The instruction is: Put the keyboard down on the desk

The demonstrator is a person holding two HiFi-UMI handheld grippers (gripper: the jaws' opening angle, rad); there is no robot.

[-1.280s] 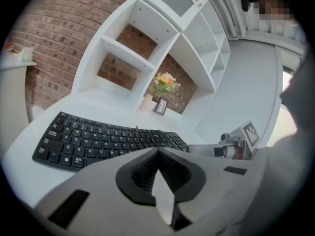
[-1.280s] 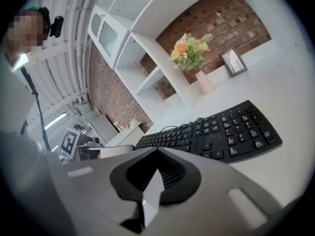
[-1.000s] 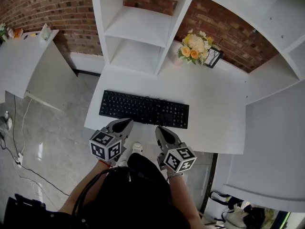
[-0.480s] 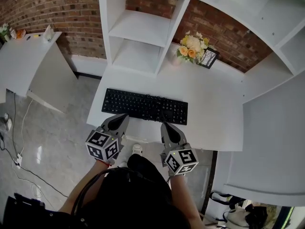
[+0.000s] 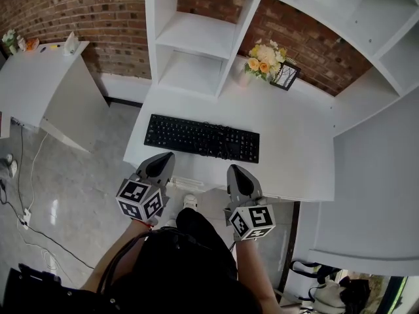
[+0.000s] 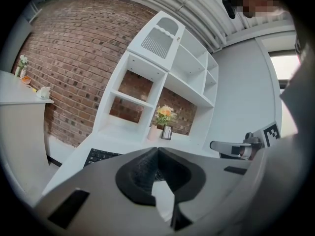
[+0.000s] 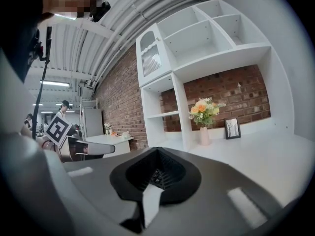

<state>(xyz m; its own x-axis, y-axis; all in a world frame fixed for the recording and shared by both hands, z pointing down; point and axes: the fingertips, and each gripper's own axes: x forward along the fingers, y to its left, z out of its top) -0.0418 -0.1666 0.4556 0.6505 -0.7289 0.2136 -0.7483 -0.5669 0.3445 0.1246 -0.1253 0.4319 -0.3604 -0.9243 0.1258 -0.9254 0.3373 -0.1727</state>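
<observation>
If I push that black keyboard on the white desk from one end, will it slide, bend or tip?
The keyboard looks like a long, thin, rigid slab, so it probably stays stiff. It lies flat on the smooth white desk, so an end push likely slides and pivots it. Being low, it should not tip.

An office-like workroom was shown. A white desk (image 5: 294,156) with a black keyboard (image 5: 201,138) was set at the frame's centre against a brick wall (image 5: 78,12), under white shelves (image 5: 196,38). At upper right, flowers (image 5: 263,61) and a small framed picture (image 5: 285,76) were placed; a second white table (image 5: 33,84) was seen at upper left.
</observation>
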